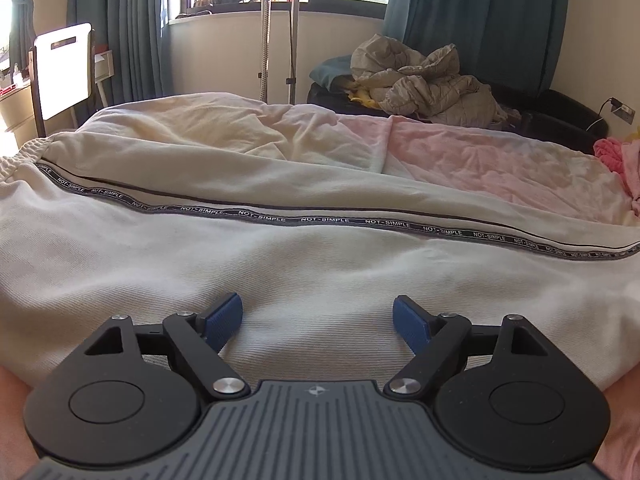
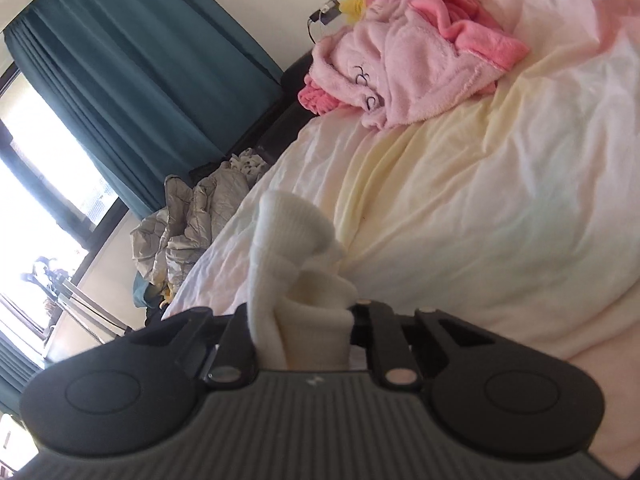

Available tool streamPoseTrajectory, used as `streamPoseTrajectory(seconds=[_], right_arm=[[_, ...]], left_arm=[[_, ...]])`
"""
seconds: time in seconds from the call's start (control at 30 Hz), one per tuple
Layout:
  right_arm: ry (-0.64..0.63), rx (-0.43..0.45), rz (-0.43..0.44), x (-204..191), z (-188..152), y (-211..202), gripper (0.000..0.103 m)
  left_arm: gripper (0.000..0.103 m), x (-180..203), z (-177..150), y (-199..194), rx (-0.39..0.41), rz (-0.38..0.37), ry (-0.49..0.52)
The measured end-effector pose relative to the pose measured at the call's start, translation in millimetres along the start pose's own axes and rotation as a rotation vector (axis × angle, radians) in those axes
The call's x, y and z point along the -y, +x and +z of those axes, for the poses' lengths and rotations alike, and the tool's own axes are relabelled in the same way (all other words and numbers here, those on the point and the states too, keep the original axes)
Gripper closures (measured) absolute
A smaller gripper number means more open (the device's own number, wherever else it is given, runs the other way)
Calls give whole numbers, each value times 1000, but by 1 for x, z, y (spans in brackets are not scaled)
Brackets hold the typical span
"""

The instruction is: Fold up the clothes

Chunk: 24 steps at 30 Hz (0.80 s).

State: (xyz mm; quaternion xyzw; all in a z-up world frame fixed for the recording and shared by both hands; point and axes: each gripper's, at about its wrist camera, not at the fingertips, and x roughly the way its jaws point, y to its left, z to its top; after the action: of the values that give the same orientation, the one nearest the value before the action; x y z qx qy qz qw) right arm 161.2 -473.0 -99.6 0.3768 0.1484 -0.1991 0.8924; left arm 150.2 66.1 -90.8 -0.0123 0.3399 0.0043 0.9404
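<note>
Two views to call. From the left wrist, the left hand-held gripper (image 1: 318, 320) hangs released, blue pads (image 1: 224, 320) spread wide with nothing between them, just above the cream trousers (image 1: 280, 280). Those trousers lie spread across the bed (image 1: 500, 160), and their black NOT-SIMPLE side tape (image 1: 320, 220) runs from the elastic waistband (image 1: 24, 152) across to the far side. Beyond the tape, past the bed's edge, a grey quilted jacket (image 1: 424, 80) sits heaped on a dark case (image 1: 560, 116); whether that case is open I cannot tell, so call it a heap on top, not contents.

From the right wrist, the right hand-held gripper (image 2: 308, 320) is clenched on a bunched cream cuff end (image 2: 288, 248), lifted clear of the bed, and the view sits steeply tilted. A pink fleece garment (image 2: 400, 60) lies crumpled well beyond that cuff.

The risks, as I judge them: the grasp is on a thick wad, so the fabric could slide out mid-carry. With the left released, nothing pins the trousers, so pulling the cuff across may drag the whole garment and skew the fold.
</note>
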Motion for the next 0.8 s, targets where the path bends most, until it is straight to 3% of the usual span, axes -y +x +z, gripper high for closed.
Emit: streamPoseTrajectory(seconds=[0.13, 0.23, 0.43, 0.53, 0.63, 0.7, 0.8], right_arm=[[-141, 81, -17, -51, -6, -20, 88], [-234, 126, -17, -93, -15, -36, 87], [-390, 189, 78, -183, -52, -70, 87], [-473, 224, 134, -226, -80, -87, 87], [-580, 248, 206, -265, -123, -104, 88], [-661, 243, 265, -287, -161, -113, 88], [-756, 177, 361, -298, -224, -128, 87]], left_arm=[[18, 6, -5, 6, -12, 19, 59], [18, -2, -4, 2, 6, -6, 23], [18, -50, 11, -25, 120, 2, -194], [17, -92, 15, -42, 179, -19, -401], [17, -131, 9, -54, 236, -28, -605], [18, -148, 6, -61, 271, -21, -688], [18, -157, 8, -68, 310, -5, -698]])
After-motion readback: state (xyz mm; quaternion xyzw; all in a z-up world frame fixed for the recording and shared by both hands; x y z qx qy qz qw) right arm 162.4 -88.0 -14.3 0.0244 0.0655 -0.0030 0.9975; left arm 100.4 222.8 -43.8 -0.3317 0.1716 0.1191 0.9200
